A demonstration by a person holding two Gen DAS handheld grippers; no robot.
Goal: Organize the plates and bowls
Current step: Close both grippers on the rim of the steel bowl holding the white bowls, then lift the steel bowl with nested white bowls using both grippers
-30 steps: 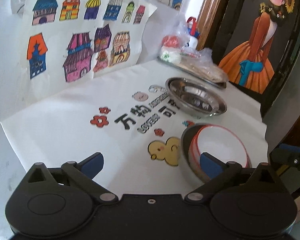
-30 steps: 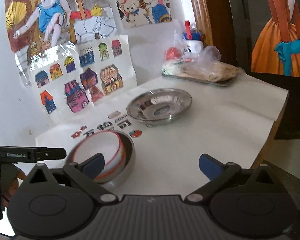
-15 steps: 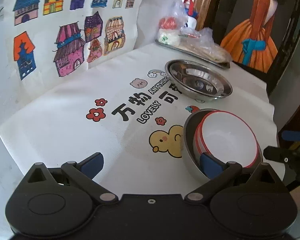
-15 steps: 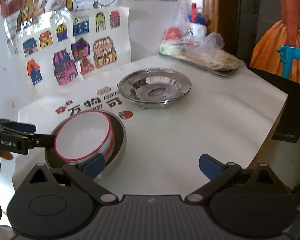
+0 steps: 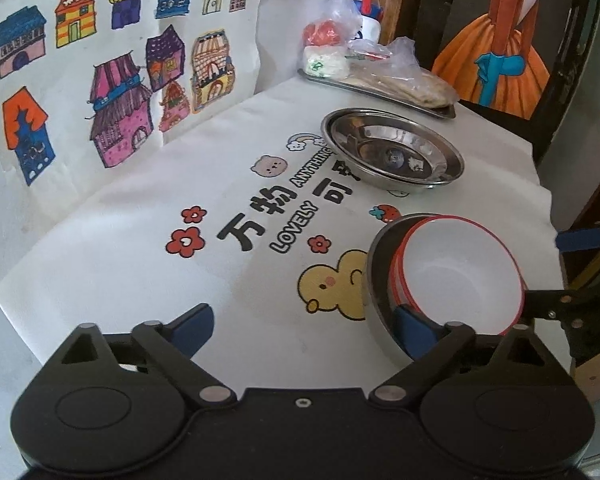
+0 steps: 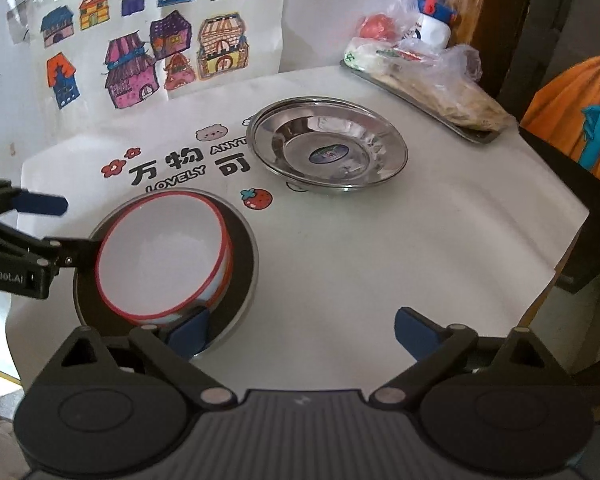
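A white bowl with a red rim (image 5: 456, 276) (image 6: 160, 252) sits tilted inside a steel bowl (image 5: 374, 280) (image 6: 248, 248) at the near side of the printed cloth. Its doubled red rim suggests nested bowls. A steel plate (image 5: 392, 152) (image 6: 328, 152) lies farther back. My left gripper (image 5: 304, 328) is closing from wide, its right finger on the steel bowl's near rim and only cloth between the jaws. My right gripper (image 6: 302, 332) is also closing, its left finger at the stack's near edge. Each gripper shows in the other's view (image 6: 48, 232) (image 5: 564, 276), flanking the bowls.
A metal tray (image 6: 472, 134) with bagged food and a bottle (image 6: 432, 24) stands at the back right. Drawings of houses (image 5: 120, 80) hang on the wall behind. The table drops off at its right edge (image 6: 572, 232), beside a dark painting (image 5: 500, 40).
Both grippers have come in toward the bowl stack from either side and tilted down. Each inner finger now sits at the stack's rim, and the bowls look larger in both views.
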